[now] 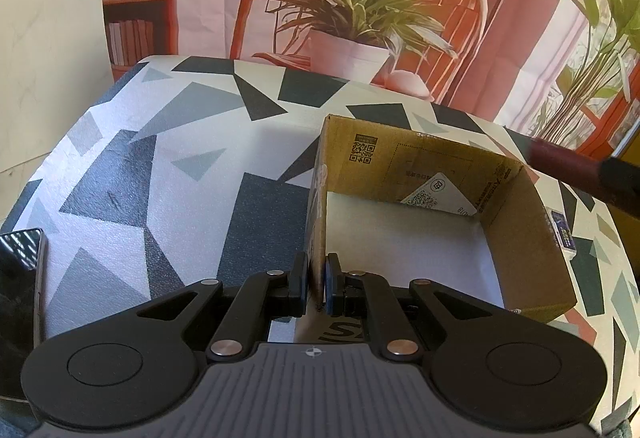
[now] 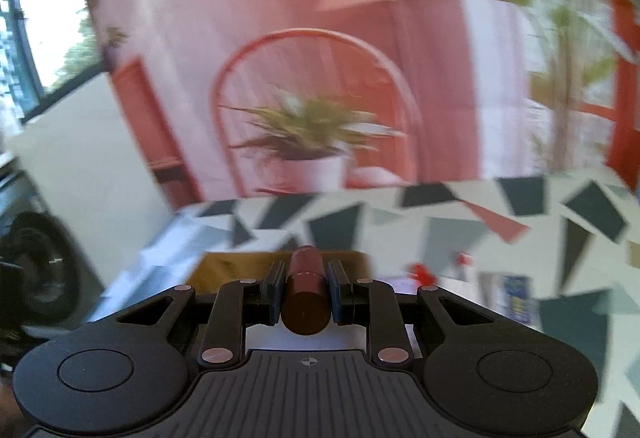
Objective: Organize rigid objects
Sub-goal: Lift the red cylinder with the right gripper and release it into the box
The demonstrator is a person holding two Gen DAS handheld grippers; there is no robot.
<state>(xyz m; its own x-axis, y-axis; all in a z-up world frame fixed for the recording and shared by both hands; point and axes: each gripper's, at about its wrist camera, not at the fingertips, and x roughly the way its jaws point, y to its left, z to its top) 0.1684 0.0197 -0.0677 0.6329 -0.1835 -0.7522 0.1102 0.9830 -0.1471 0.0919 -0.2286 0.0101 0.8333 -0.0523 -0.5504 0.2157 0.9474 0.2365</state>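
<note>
An open cardboard box [image 1: 516, 222] stands on the patterned table, with a white QR card [image 1: 438, 196] leaning inside against its far wall. My left gripper [image 1: 318, 284] is shut on the box's left wall near its front corner. My right gripper [image 2: 306, 288] is shut on a dark red cylinder [image 2: 306, 292], held lengthwise between the pads above the table. The cylinder's end also shows in the left wrist view [image 1: 560, 162], over the box's far right corner. The box's edge shows blurred in the right wrist view [image 2: 236, 266].
The table [image 1: 160, 178] has a white cover with grey and black triangles. A shiny dark flat object [image 1: 20, 278] lies at its left edge. A small blue-and-white box [image 1: 564, 234] lies right of the cardboard box. Blurred red and blue items [image 2: 516, 298] lie on the right.
</note>
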